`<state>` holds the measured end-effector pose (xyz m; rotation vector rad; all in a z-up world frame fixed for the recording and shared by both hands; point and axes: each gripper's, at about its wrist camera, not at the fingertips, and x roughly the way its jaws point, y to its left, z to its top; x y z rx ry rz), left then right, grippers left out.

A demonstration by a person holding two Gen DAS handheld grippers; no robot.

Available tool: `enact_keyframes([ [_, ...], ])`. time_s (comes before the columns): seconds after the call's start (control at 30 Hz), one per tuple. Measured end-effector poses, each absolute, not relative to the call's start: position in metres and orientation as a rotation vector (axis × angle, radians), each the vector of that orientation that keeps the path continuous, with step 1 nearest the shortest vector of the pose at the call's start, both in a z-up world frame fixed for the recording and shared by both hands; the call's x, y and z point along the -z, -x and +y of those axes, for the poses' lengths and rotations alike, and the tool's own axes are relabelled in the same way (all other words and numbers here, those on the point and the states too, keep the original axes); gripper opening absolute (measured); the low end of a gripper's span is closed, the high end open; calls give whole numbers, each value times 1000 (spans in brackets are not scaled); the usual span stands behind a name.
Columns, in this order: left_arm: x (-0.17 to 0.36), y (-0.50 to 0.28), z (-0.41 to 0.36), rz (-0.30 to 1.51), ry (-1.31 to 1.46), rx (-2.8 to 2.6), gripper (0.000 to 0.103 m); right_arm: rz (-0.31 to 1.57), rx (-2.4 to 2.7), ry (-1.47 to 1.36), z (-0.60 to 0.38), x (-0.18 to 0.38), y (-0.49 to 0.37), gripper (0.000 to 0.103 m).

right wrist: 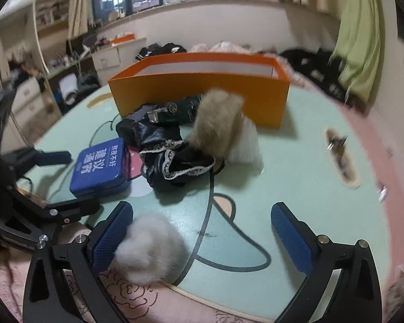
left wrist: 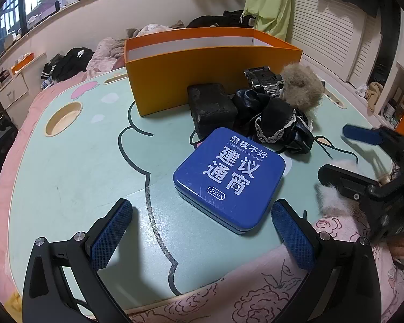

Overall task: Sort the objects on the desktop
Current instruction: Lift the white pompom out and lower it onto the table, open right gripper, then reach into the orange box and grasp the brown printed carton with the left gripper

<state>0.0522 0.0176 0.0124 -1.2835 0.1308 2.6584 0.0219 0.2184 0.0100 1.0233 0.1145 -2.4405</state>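
Square blue metal tin lies flat on my mint-green cartoon tabletop, ahead of my spread, empty left gripper; black clutter partly hides the orange cardboard box. Right view, blurred: right gripper gapes wide, a white fluffy pompom against its left pad.

The blue tin in the centre of the left wrist view looks like painted metal, glossy, with small scratches at its lower corner. The orange box above it seems to be smooth matt cardboard, white inside. The black block has a rough, dull surface. The black cloth is shiny, with a lace edge. The brown fur piece and the white fluff ball look soft and hairy. The tabletop is smooth and matt. The fingers carry blue pads with a fine knurled texture.
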Motion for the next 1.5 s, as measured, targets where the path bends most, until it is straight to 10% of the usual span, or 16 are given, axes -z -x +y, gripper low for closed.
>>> enact_keyframes([
  [0.73,-11,-54,18,129,1284,-2662,103,-25,2674,-1058,249,-14,-13,85],
  [1.5,-63,-51,-17,-92,1079,-2740,100,122,2706,-1100,234,-6,-18,88],
])
